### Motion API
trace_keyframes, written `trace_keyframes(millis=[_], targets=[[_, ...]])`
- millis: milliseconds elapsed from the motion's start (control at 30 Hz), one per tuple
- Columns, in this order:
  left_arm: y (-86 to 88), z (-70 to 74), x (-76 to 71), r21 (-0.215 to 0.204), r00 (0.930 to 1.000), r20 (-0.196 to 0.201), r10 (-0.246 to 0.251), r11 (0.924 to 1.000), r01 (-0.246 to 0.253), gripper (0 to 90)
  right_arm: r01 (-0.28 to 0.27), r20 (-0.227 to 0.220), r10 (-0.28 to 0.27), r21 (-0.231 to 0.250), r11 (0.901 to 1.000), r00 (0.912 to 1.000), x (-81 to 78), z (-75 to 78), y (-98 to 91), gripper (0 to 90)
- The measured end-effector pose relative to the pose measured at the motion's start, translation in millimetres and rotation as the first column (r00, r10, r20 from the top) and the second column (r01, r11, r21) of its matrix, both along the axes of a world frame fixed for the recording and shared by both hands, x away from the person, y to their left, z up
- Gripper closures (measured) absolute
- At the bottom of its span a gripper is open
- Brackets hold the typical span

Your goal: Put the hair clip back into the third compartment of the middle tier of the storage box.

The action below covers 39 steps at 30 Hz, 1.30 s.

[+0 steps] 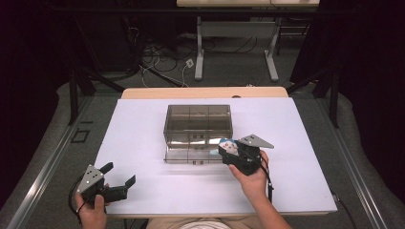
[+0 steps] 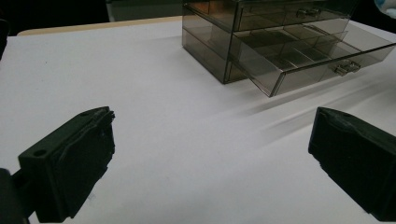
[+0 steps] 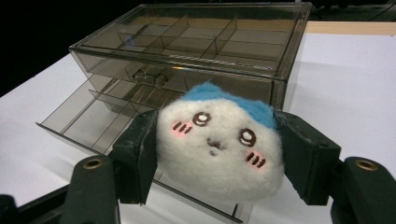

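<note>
We carried the plush toward the open drawer.

Our right gripper [image 3: 219, 154] clenched the white, blue-capped plush face toy [image 3: 218, 142] just above the smoky clear plastic drawer box's [image 1: 198, 125] pulled-out bottom drawer [image 3: 95, 119]; we judged it best centred over one compartment, lowered, then released. Our left gripper [image 1: 119, 175] rested released on the white bench [image 1: 143, 138], well apart from the box.

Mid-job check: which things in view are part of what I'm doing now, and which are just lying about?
In the job:
- small white plush toy with blue top, clamped in the right tool
- smoky clear plastic drawer box, lower drawer pulled open

Lying about:
- left tool, open, apart from the box
- white table top
- cables on the floor
</note>
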State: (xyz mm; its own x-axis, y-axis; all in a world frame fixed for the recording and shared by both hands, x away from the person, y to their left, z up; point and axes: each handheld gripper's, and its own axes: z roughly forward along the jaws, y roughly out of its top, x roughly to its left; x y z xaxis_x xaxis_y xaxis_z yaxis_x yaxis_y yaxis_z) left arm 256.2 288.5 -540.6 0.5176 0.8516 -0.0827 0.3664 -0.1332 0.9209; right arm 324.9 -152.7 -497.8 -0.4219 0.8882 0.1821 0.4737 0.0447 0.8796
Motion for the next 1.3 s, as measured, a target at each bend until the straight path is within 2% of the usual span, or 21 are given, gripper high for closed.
trace_keyframes(millis=[167, 300, 600, 933, 1300], targets=[[0.8, 0.0, 0.1, 0.005, 1.0000, 0.005, -0.002, 1.0000, 0.002, 0.4, -0.006, 0.002, 0.006, 0.006, 1.0000, 1.0000, 0.8, -2.0, 4.1, 34.0], [1.0, 0.2, -0.9, 0.006, 1.0000, -0.003, -0.003, 1.0000, 0.003, 0.4, -0.011, 0.015, 0.011, -0.001, 0.9999, 0.9998, 1.0, -3.4, 5.3, 34.0], [2.2, -0.7, -4.0, 0.000, 1.0000, -0.002, 0.008, 1.0000, -0.008, 0.4, -0.026, 0.012, 0.026, -0.016, 0.9995, 0.9996, 4.5, -9.1, 10.3, 33.9], [5.9, -1.0, -8.9, 0.002, 0.9997, -0.003, 0.024, 0.9997, -0.024, 0.4, -0.028, -0.003, 0.028, -0.004, 0.9996, 0.9996, 9.7, -12.7, 13.8, 33.8], [9.3, -1.4, -13.6, 0.002, 0.9992, -0.008, 0.040, 0.9992, -0.040, 0.4, -0.040, -0.017, 0.040, -0.021, 0.9990, 0.9991, 16.3, -20.1, 21.6, 33.6]])
